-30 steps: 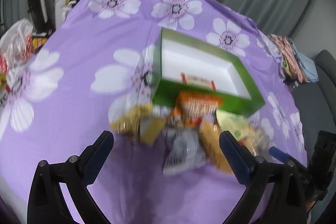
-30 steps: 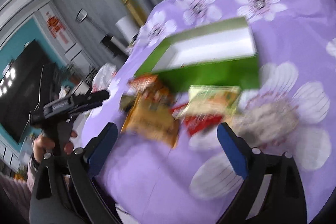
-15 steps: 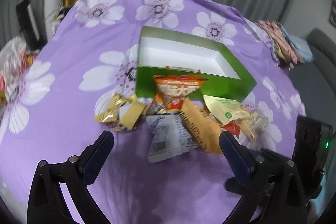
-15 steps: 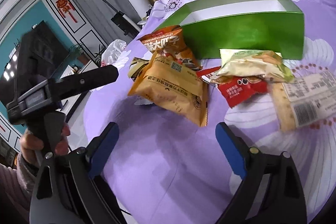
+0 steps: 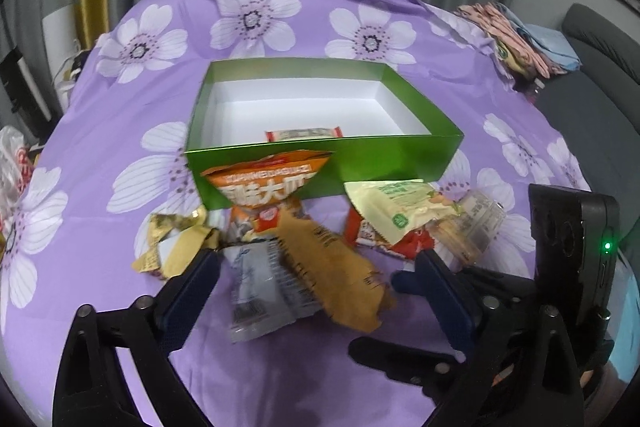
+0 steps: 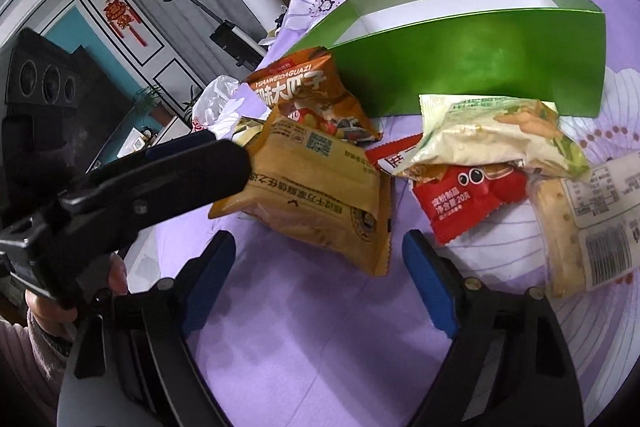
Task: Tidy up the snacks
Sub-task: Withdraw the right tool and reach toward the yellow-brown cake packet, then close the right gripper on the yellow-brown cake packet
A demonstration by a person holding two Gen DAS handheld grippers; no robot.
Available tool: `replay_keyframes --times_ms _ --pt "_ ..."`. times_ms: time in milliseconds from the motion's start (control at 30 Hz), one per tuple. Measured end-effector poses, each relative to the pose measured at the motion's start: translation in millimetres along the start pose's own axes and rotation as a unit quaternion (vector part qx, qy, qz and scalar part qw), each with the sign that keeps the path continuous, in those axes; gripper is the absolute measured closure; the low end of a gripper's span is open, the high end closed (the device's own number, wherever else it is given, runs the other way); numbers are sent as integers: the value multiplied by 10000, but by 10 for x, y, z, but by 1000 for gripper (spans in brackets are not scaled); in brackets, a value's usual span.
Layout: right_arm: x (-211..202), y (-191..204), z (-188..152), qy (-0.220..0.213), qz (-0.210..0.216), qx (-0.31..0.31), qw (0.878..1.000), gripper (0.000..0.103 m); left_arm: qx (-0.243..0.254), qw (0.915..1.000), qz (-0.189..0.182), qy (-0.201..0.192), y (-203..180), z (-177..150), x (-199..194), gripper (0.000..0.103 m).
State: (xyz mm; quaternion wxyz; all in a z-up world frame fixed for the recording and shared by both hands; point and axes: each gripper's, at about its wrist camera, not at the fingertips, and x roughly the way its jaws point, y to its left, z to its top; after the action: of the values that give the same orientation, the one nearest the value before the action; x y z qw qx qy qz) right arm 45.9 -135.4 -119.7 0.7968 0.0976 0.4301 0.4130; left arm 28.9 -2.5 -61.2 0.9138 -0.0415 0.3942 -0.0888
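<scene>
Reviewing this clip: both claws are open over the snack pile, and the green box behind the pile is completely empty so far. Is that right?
Not quite. The green box is not empty: the left wrist view shows one red-ended snack packet lying inside against the near wall. The rest holds: the left claw and right claw are both open over the pile, gripping nothing.

Dim indoor light, fisheye warp, slight blur.

I see a table under a purple flowered cloth [image 5: 120, 131]; on it rest a green box [image 5: 384, 159] and several snack packets [image 6: 320, 187] before it.
</scene>
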Motion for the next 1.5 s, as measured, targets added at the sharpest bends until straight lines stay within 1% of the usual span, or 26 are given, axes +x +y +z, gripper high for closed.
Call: replay_keyframes --times_ms 67,100,167,233,333,400,433,500,533,600,633,733,767,800,833,933,1067,1300,1433,1500 --pt "9 2 -6 1 26 -2 10000 21 55 10000 -20 28 -39 3 38 9" --pt "16 1 -12 0 35 2 10000 21 94 9999 -46 59 -62 1 68 13" --pt "19 3 -20 2 21 -14 10000 25 115 9998 -77 148 -77 -6 119 26" --pt "32 13 -10 7 -20 -32 10000 29 95 9995 -140 251 -77 -17 171 30" --pt "54 -2 22 14 -64 11 10000 35 87 9996 -87 251 -70 -23 182 32" --pt "49 -16 25 9 -55 43 10000 39 65 9996 -77 250 -57 -20 177 38" --pt "46 -19 21 11 -52 46 10000 40 58 9996 -58 259 -48 -19 179 41" --pt "44 -10 13 -8 -85 5 10000 40 49 9996 -64 265 -34 -23 178 41" --pt "43 2 9 -11 -103 -23 9999 43 50 9996 -57 259 -32 -20 179 42" --pt "67 1 10 34 -98 -38 9999 56 62 9996 -58 266 -29 -20 180 46" --pt "84 -1 9 65 -101 -34 9999 64 71 9997 -62 245 -23 -21 173 50" --pt "88 26 16 69 -116 -96 9999 66 66 9997 -105 220 -9 -17 161 56" --pt "94 27 19 65 -119 -106 9999 68 58 9997 -113 212 -5 -15 158 60" --pt "90 26 23 48 -103 -115 9999 71 24 9996 -173 224 -2 -11 163 64" --pt "89 20 26 57 -94 -119 9999 78 -27 9995 -209 248 1 -11 176 67" --pt "90 -1 31 51 -98 -87 9999 80 -129 9994 -219 216 34 -25 183 70" --pt "78 31 27 -16 -137 -194 9997 88 -289 9991 -274 159 82 -30 159 72" --pt "-44 79 22 -196 -63 -253 9995 91 -391 9982 -452 74 129 -14 34 72" --pt "-170 177 19 -365 -42 -399 9985 96 -339 9982 -487 -57 93 3 -116 72" --pt "-248 223 34 -516 10 -452 9976 98 -339 9977 -582 -95 74 16 -178 76"
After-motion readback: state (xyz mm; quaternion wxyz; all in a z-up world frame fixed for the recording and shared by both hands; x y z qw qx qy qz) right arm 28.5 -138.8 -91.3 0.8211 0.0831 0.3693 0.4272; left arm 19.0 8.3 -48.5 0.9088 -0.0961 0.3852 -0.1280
